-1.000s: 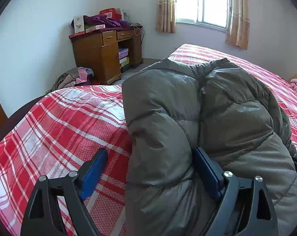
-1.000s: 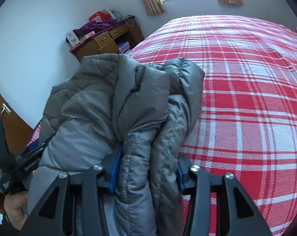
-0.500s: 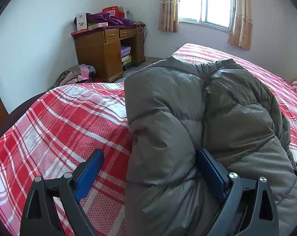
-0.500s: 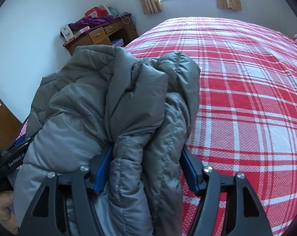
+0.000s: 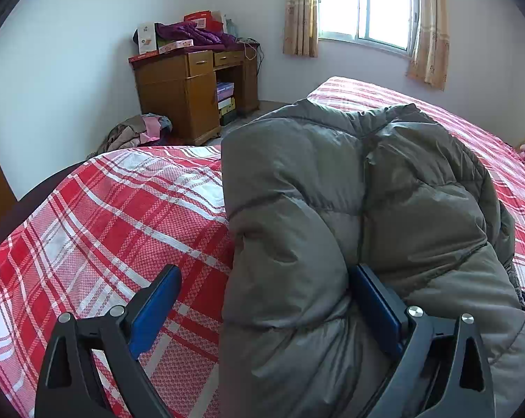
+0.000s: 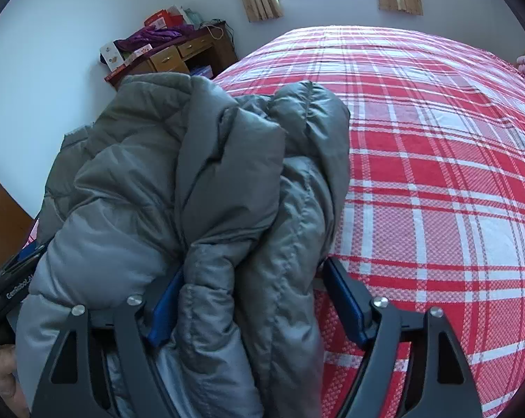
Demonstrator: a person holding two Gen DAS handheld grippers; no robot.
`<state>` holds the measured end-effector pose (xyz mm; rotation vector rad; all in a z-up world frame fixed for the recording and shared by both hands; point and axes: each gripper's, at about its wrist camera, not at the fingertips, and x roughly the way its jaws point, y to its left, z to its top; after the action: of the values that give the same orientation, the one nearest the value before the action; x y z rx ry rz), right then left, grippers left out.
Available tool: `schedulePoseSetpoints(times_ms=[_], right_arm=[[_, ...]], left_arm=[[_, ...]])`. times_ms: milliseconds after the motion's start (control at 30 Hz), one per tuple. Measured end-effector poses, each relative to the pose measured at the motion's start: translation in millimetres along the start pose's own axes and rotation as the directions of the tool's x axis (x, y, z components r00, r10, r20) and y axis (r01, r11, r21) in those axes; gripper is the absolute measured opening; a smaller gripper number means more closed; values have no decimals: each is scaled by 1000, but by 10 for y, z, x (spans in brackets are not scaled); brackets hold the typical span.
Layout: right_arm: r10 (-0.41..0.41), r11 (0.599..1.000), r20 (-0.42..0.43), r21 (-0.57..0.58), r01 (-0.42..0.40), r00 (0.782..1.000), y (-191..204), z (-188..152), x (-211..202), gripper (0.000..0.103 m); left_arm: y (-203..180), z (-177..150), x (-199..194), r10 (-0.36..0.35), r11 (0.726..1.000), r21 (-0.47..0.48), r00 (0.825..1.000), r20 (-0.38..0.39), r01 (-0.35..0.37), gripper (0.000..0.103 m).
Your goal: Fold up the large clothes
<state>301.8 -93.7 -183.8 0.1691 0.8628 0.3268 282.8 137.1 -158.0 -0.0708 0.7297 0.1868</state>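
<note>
A grey-green puffer jacket lies bunched and folded on the red plaid bed. My left gripper is open; the jacket's edge lies between its blue pads, against the right pad, with a gap to the left pad. In the right wrist view the jacket fills the left half. My right gripper is open wide around a thick fold of it, and its right pad stands apart from the cloth.
A wooden desk piled with boxes and purple cloth stands by the far wall, with a heap of clothes on the floor beside it. The bed stretches right of the jacket toward the window.
Both grippers have opened wider and let go of the jacket. Both cameras have drawn back slightly. The jacket has settled on the bed.
</note>
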Motion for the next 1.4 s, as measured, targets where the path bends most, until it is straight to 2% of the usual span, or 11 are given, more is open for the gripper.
schedulePoseSetpoints(times_ms=[300,400,467,533,667,767,933,1000,1167,1400], right_arm=[[-27,1000,1,-11,27,1000,-2,13,35,84],[-44,999,-2,-22,44,999,37,25,20,84],[-66,997,0,-37,66,998,67,53,-29,84],[-81,996,5,-49,81,997,105,85,-121,84],[-90,993,115,-65,98,989,214,151,-697,86],[-90,992,188,-75,106,978,314,138,-1155,92],[-83,983,299,-132,128,951,584,-34,-1821,94],[-69,982,329,-145,123,942,680,-104,-1993,98],[-61,976,390,-170,137,919,845,-199,-2250,98],[-50,972,420,-190,141,906,948,-267,-2401,99]], left_arm=[[-11,20,6,12,1000,6,1000,-7,-12,98],[-55,47,-53,37,999,29,999,-4,-37,98],[-87,79,-139,59,997,51,998,-10,-59,98],[-47,138,-439,47,999,17,998,40,-48,98],[2,224,-1161,3,1000,-15,988,155,0,98],[21,231,-1661,-11,1000,-8,979,204,13,98],[45,125,-2238,-30,999,-8,964,263,33,98],[60,87,-2359,-44,999,1,960,278,45,98],[25,18,-2551,-59,998,4,952,299,61,98],[49,11,-2605,-72,997,-2,949,306,77,98]])
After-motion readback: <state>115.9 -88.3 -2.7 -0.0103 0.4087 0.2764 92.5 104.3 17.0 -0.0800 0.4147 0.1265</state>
